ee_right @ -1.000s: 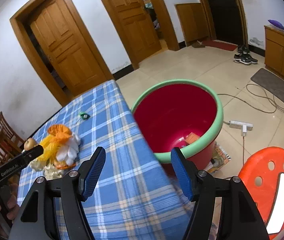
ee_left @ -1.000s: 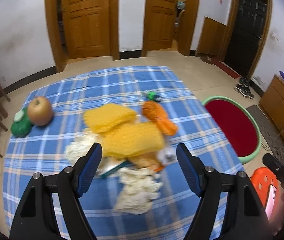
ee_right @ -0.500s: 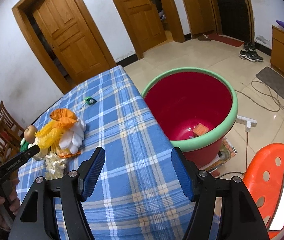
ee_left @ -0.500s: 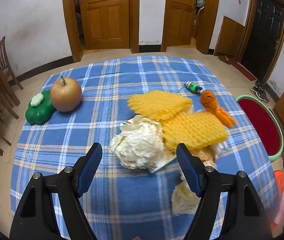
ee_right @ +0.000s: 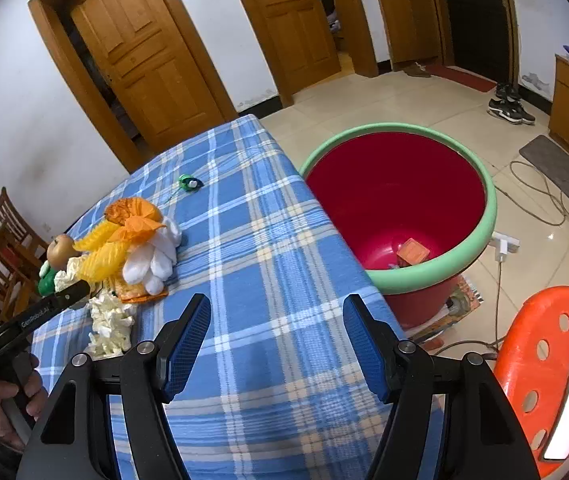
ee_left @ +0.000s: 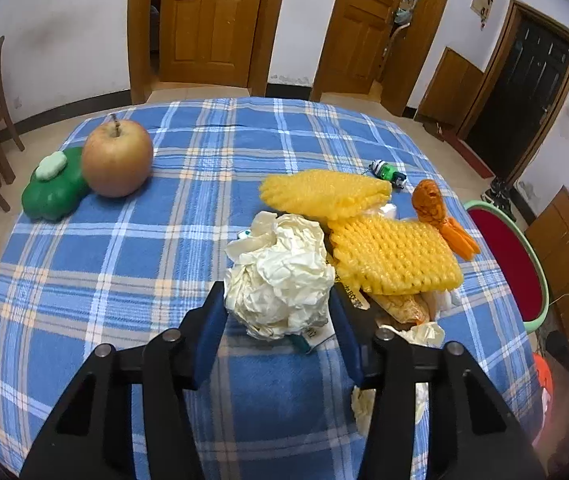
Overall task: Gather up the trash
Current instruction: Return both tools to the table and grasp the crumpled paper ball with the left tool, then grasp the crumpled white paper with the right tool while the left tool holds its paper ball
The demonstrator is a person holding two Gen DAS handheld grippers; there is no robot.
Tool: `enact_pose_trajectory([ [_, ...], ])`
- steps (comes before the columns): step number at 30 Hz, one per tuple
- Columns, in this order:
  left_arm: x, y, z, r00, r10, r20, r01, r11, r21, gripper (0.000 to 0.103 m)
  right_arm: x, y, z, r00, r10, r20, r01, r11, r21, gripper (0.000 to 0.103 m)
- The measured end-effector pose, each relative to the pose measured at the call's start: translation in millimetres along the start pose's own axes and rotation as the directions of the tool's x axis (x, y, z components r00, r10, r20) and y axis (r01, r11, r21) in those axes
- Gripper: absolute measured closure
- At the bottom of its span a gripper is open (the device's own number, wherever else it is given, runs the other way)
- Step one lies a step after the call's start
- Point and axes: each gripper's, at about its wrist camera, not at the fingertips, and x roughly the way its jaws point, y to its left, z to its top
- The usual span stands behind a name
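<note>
The collecting has hardly got going, as far as I can judge. The red tub (ee_right: 400, 200) with the green rim stands on the floor just off the table's right edge, and only a small orange box (ee_right: 412, 251) and a scrap or two lie in its bottom. Nearly all the rubbish sits in a heap on the blue checked tablecloth (ee_left: 188, 216), right of the middle.

The left gripper (ee_left: 276, 312) is down at the near side of that heap with a crumpled ball of white paper (ee_left: 280, 272) between its blue pads. Its jaws are closing, and both pads look to be touching the ball's sides; I would not call it lifted yet. The ball is loose, creased and light, so it should squash a little under the squeeze.

The right gripper (ee_right: 276, 340) hangs over bare cloth near the table's right edge, jaws fairly wide with nothing between them.

Left to clear: two yellow foam nets (ee_left: 388, 252) lying one across the other behind the ball, orange peel (ee_left: 436, 208) at their far right, white foam pieces (ee_right: 152, 256), more crumpled paper (ee_right: 110, 320) near the front, and wrappers half hidden beneath.

An apple (ee_left: 117, 158) and a green toy (ee_left: 54, 188) sit well apart on the far left, and I doubt they count as rubbish.
</note>
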Motion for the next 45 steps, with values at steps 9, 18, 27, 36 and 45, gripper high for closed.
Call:
enact_pose_trajectory([
  [9,-40.7,10.5,-11.6,0.997,0.007,0.072,-0.005,1.0,-0.025,0.053,-5.8,26.5,-3.3,0.999,0.047,0.008,-0.046,0.997,-0.067,0.033],
  [18,-72.8,35.6,-31.1,0.994,0.051,0.097,-0.044,0.997,-0.066,0.053,6.6,71.0,-15.5,0.993,0.108,-0.054,-0.115,0.982,-0.147,0.033],
  [27,-79.4,64.7,-46.8,0.993,0.062,0.099,-0.05,0.992,-0.12,0.053,34.4,121.1,-22.6,0.982,0.136,-0.134,-0.164,0.959,-0.23,0.033],
  [36,-77.5,84.3,-52.7,0.994,0.065,0.088,-0.051,0.987,-0.153,0.053,61.5,134.0,-32.5,0.979,0.115,-0.17,-0.148,0.969,-0.197,0.033],
  [45,-75.8,80.3,-53.7,0.994,0.068,0.08,-0.055,0.987,-0.154,0.053,70.1,123.6,-37.9,0.971,0.166,-0.17,-0.191,0.971,-0.141,0.036],
])
